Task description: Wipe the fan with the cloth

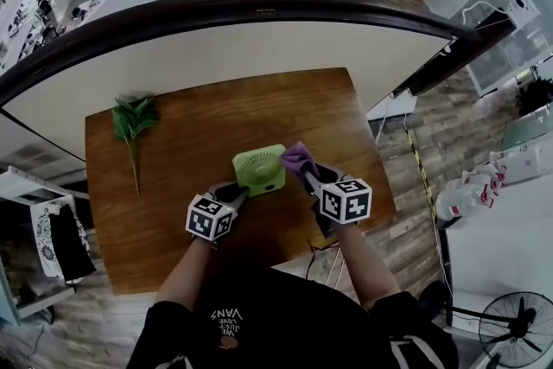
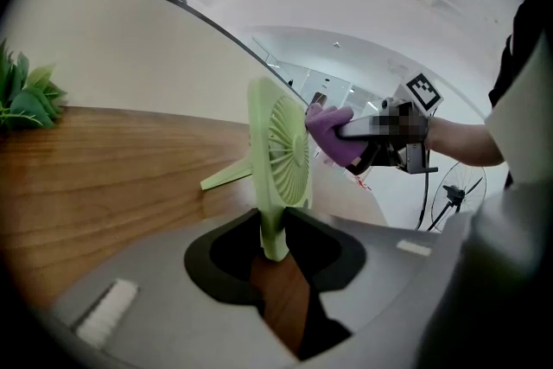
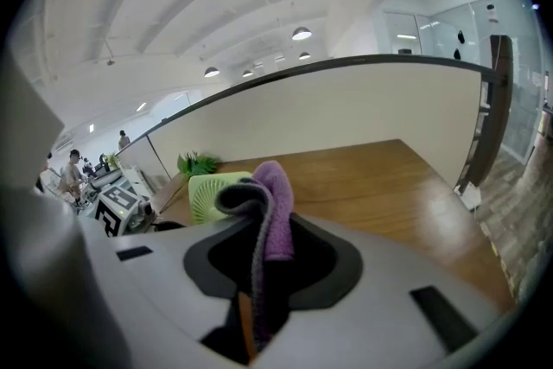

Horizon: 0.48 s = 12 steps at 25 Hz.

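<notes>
A small light-green fan [image 1: 259, 169] stands upright on the wooden table [image 1: 173, 186]. My left gripper [image 1: 236, 196] is shut on its near lower edge. In the left gripper view the fan's frame [image 2: 275, 168] rises from between the jaws of this gripper [image 2: 275, 244], with its stand leg pointing left. My right gripper [image 1: 306, 174] is shut on a purple cloth [image 1: 296, 156], which is bunched at the fan's upper right corner. The cloth [image 2: 332, 134] sits right at the grille's edge. From the right gripper view the cloth [image 3: 270, 207] hangs between the jaws of that gripper [image 3: 257, 276], and the fan [image 3: 213, 194] is just behind it.
A green plant sprig [image 1: 131, 120] lies at the table's far left. A curved dark railing [image 1: 259, 9] and a white wall run behind the table. The table's right edge [image 1: 380, 177] drops to a wood floor. A standing fan [image 1: 516, 324] is on the floor at lower right.
</notes>
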Each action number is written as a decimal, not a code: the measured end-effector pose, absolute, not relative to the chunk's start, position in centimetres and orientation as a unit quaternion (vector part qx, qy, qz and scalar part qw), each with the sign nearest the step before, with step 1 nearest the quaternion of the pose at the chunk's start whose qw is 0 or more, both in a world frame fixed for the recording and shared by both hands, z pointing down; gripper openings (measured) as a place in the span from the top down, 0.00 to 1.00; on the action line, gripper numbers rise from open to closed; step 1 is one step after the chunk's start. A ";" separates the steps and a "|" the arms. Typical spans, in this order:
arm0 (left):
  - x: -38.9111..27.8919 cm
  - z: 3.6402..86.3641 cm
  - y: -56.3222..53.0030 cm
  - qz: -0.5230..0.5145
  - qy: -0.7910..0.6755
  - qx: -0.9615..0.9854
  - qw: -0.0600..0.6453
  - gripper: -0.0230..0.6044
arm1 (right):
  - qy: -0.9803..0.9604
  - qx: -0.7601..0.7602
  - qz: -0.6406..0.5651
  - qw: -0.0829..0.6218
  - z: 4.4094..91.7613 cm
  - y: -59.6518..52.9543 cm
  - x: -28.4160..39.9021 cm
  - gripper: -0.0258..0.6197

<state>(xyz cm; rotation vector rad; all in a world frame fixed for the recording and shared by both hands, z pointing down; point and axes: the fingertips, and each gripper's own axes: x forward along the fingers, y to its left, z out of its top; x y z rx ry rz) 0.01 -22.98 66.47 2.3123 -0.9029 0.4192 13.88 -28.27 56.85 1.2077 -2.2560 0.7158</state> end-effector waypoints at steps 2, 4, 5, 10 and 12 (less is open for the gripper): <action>0.0 66.5 -23.0 0.158 -0.342 0.874 0.307 0.80 | -0.820 0.452 0.259 0.237 56.6 -28.1 14.4 0.81; 0.0 66.5 -23.1 0.158 -0.343 0.875 0.304 0.80 | -0.821 0.458 0.256 0.225 56.0 -27.7 14.5 0.81; 0.0 66.5 -23.1 0.159 -0.343 0.876 0.300 0.80 | -0.828 0.453 0.254 0.213 55.4 -27.2 14.1 0.81; -0.2 66.3 -22.8 0.154 -0.351 0.878 0.287 0.79 | -0.881 0.357 0.236 0.203 54.2 -24.2 8.8 0.81; -0.2 66.2 -22.6 0.150 -0.351 0.877 0.291 0.79 | -0.897 0.311 0.222 0.223 54.8 -23.2 6.3 0.81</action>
